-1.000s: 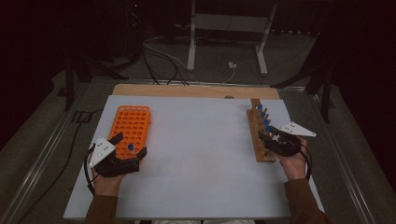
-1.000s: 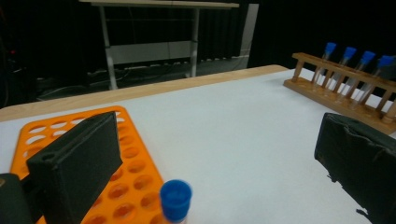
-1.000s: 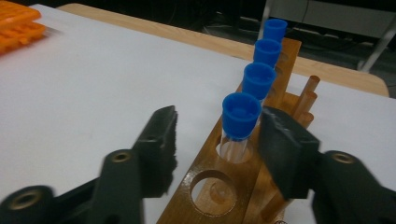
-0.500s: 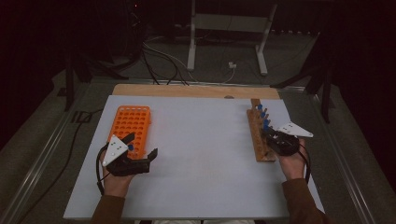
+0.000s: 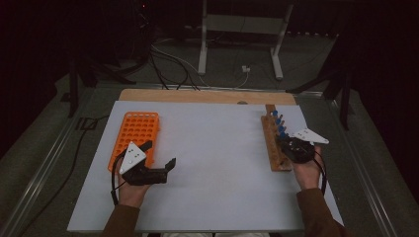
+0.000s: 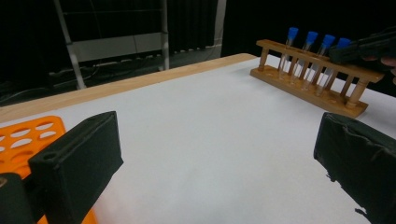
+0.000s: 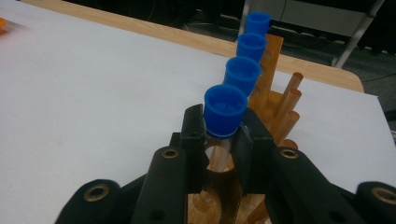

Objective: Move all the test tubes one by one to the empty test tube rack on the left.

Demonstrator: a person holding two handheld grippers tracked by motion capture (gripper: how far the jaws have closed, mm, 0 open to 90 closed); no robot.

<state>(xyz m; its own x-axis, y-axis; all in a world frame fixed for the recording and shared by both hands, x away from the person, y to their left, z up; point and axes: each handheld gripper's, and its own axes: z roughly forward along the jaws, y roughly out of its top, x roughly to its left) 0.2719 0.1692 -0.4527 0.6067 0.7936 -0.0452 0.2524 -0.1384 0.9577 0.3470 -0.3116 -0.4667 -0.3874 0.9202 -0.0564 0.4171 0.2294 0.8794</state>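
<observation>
Right gripper [image 7: 219, 140] sits at the near end of the wooden rack [image 5: 271, 143], right side of the white table [image 5: 217, 168]; its jaws have just been closing and now clamp the nearest blue-capped tube [image 7: 225, 112] just under the cap; tube upright, lower part in its rack hole; right gripper view shows three more blue-capped tubes [image 7: 243, 74] lined up behind it in the same row; in the high view the right gripper [image 5: 289, 146] overlaps the rack's near half, hand behind it toward the table's near edge.

Left gripper [image 5: 158, 158] is over the white table just beside the orange tube rack [image 5: 136, 136], near its near right corner; jaws wide apart, nothing between them; left gripper view looks across bare table toward the wooden rack [image 6: 308, 79] with its blue-capped tubes, orange rack [image 6: 28, 140] at lower left behind the left jaw; the right gripper shows far off at the rack's right end there.

Wooden board [image 5: 207, 96] lies along the table's far edge; cables [image 5: 173, 64] and a metal stand [image 5: 242, 24] on the floor beyond.
</observation>
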